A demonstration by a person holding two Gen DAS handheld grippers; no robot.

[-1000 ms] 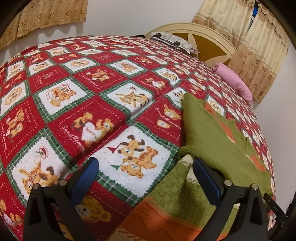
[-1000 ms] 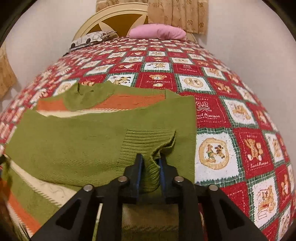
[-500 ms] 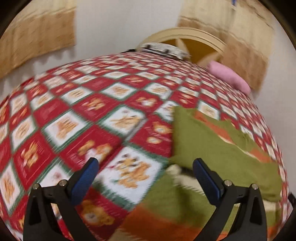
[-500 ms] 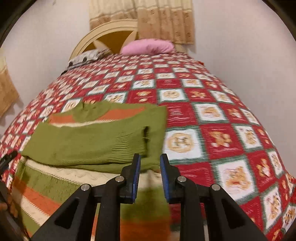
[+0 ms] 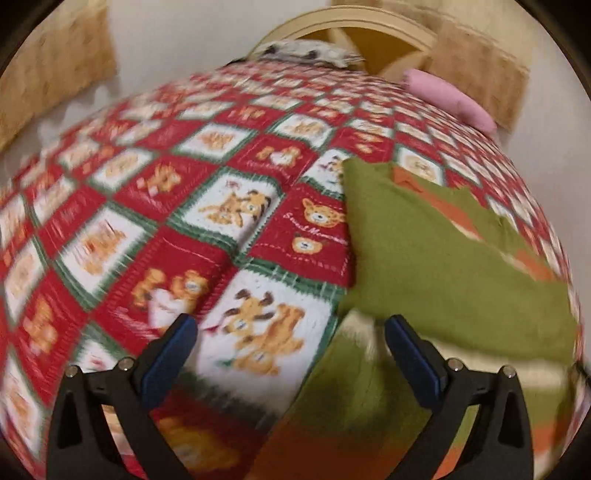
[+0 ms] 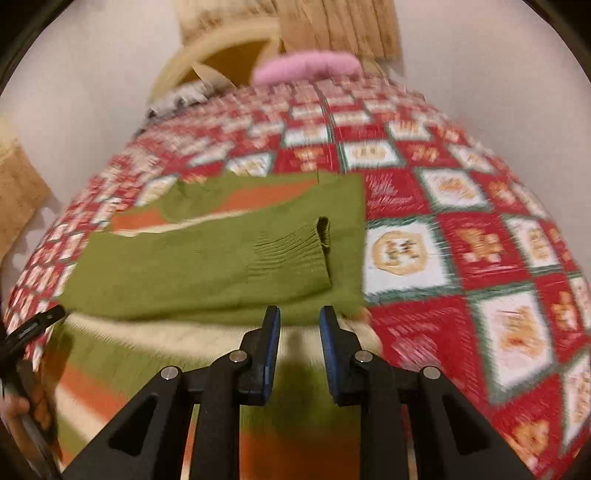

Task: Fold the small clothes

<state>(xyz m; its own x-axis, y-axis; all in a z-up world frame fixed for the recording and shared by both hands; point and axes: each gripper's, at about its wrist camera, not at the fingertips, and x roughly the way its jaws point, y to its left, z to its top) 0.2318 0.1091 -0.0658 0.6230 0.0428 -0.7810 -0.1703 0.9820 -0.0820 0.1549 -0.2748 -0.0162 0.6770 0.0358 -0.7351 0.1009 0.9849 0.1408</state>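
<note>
A small green knit sweater (image 6: 207, 266) with orange and cream stripes lies flat on the bed, both sleeves folded across its chest; the top sleeve's ribbed cuff (image 6: 295, 247) lies free. My right gripper (image 6: 299, 314) is open a little and empty, just above the sweater's striped lower body. My left gripper (image 5: 291, 328) is wide open and empty, over the sweater's left edge (image 5: 424, 266) and the quilt beside it. The views are motion-blurred.
The bed is covered by a red, white and green bear-print quilt (image 5: 229, 206). A pink pillow (image 6: 306, 68) and a patterned pillow (image 5: 306, 53) lie at the cream headboard (image 5: 369, 33). Walls and curtains surround the bed.
My right gripper let go of the sleeve cuff, opened and pulled back toward the sweater's hem. My left gripper stayed wide open and drew back a little.
</note>
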